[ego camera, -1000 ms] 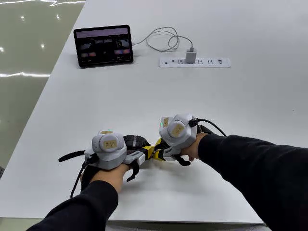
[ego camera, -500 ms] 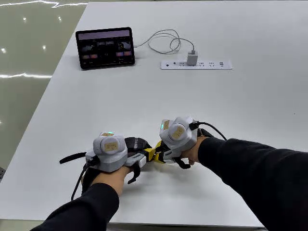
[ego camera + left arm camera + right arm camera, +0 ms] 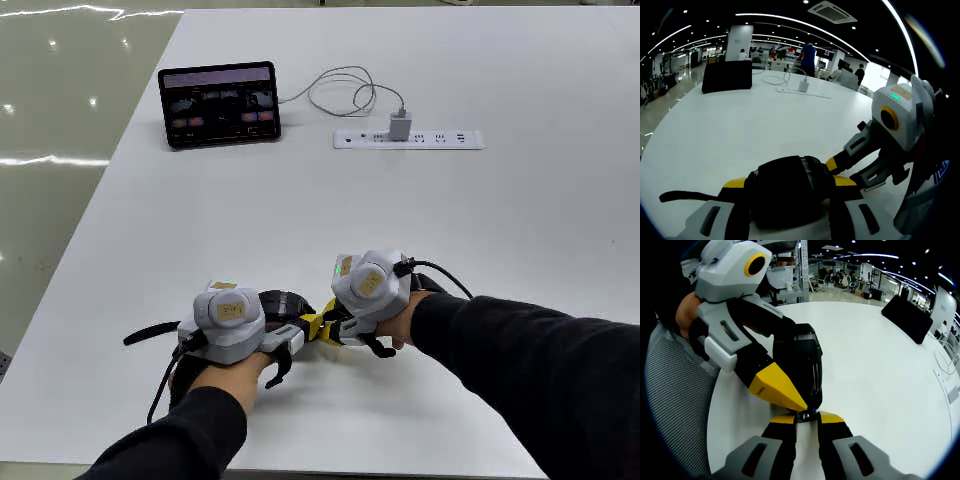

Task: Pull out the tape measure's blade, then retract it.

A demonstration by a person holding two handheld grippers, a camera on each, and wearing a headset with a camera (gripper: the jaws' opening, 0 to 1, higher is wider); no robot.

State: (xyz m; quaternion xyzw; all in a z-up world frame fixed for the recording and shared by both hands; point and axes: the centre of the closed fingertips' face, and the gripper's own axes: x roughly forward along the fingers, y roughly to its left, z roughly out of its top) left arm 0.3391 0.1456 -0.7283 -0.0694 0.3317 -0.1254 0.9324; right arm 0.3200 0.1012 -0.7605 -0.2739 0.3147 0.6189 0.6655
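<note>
A black tape measure [image 3: 790, 192] lies on the white table [image 3: 300, 200], and my left gripper [image 3: 790, 182] is shut on its case, a yellow-tipped finger on each side. From the right, my right gripper [image 3: 807, 418] meets the case [image 3: 802, 365] and is shut on the small metal tip of the blade at the case's mouth. No length of blade shows between them. In the head view both grippers sit near the table's front edge: left gripper [image 3: 298, 317], right gripper [image 3: 325, 328], tape measure [image 3: 280, 300] between them. A black wrist strap [image 3: 150, 330] trails off to the left.
A black tablet [image 3: 220, 102] stands at the back left. A white power strip [image 3: 408, 138] with a charger and a looped white cable [image 3: 345, 85] lies behind the grippers. The table's left edge [image 3: 95, 200] drops to a glossy floor.
</note>
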